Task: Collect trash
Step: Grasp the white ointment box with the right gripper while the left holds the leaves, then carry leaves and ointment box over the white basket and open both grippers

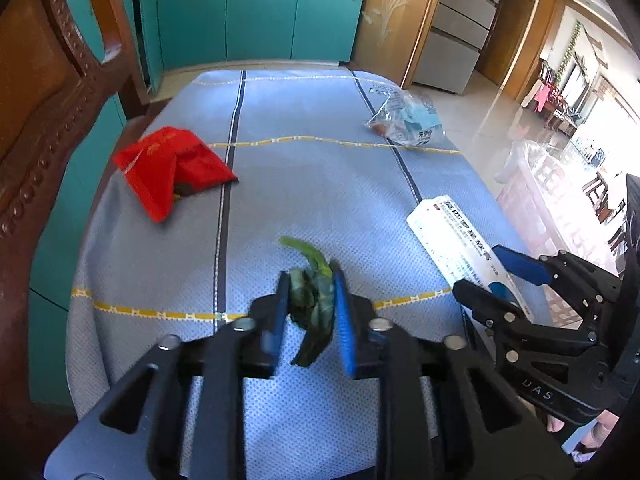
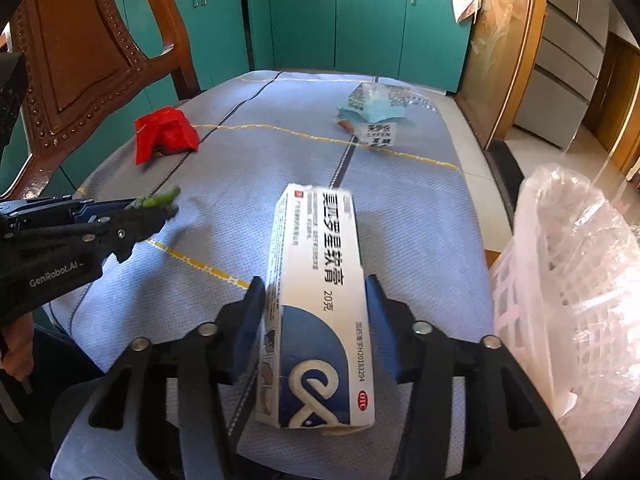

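A dark green vegetable scrap [image 1: 316, 308] lies on the blue tablecloth [image 1: 320, 184]. My left gripper [image 1: 311, 276] straddles it, jaws slightly apart and close on both sides, and I see no squeeze. From the right wrist view the left gripper [image 2: 160, 212] shows the green scrap [image 2: 158, 200] poking out at its tip. A white and blue carton [image 2: 316, 340] lies lengthwise between the fingers of my right gripper [image 2: 315, 282], whose pads stand just beside its long sides. The right gripper [image 1: 480, 268] and carton [image 1: 452, 240] sit at the table's right edge.
A red packet [image 1: 168, 168] lies at the left and a clear plastic bag with blue contents [image 1: 408, 120] at the far right. A white basket lined with plastic [image 2: 568, 280] stands off the table's right side. A carved wooden chair [image 1: 48, 80] is at the left.
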Available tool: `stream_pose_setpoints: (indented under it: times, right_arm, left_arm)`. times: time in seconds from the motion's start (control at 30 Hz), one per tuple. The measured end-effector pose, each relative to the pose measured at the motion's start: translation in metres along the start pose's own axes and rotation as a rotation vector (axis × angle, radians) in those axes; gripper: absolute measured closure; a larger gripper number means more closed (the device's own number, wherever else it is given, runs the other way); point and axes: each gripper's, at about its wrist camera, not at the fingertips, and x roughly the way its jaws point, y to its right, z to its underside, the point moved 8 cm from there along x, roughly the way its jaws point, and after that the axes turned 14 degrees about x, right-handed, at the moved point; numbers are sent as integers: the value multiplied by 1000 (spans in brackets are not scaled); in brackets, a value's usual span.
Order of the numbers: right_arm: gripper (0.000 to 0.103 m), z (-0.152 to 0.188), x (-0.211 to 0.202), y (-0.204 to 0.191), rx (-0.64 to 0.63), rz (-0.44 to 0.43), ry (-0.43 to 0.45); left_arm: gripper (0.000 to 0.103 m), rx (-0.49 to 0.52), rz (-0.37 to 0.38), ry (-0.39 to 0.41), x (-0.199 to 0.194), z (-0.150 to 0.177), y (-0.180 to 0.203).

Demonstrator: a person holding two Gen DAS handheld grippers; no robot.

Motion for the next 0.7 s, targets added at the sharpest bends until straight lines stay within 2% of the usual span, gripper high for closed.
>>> stream_pose_setpoints:
  times: [0.03,0.2,0.4,0.47,0.53,0.57,0.63,0.7]
  right_arm:
    - [46,-1,0,1,-3,5,5]
    - [41,-2,-2,3,-2,16,17]
    - [38,-2,-4,3,-15,26,27]
    - [38,-1,-3,2,-32,32,27]
    - [38,1,-1,0,-51,41,25]
    - [38,2,0,0,-57,47,26]
    - [38,3,2,-2,-68,54,28]
    - [38,3,3,-4,-74,54,30]
  left_arm:
    - [59,-4,1,0,0,0,-1]
    - [38,-29,5,-22,3,6,-7]
    - [34,-34,6,-72,13,12,-6]
    - [38,-36,7,-79,15,13,-6]
    - [56,-38,17,-84,16,14,-5]
    - [56,-37,17,-83,16,14,-4]
    - [69,-31,32,-75,15,13,-2]
    - [77,-21,37,-71,14,12,1]
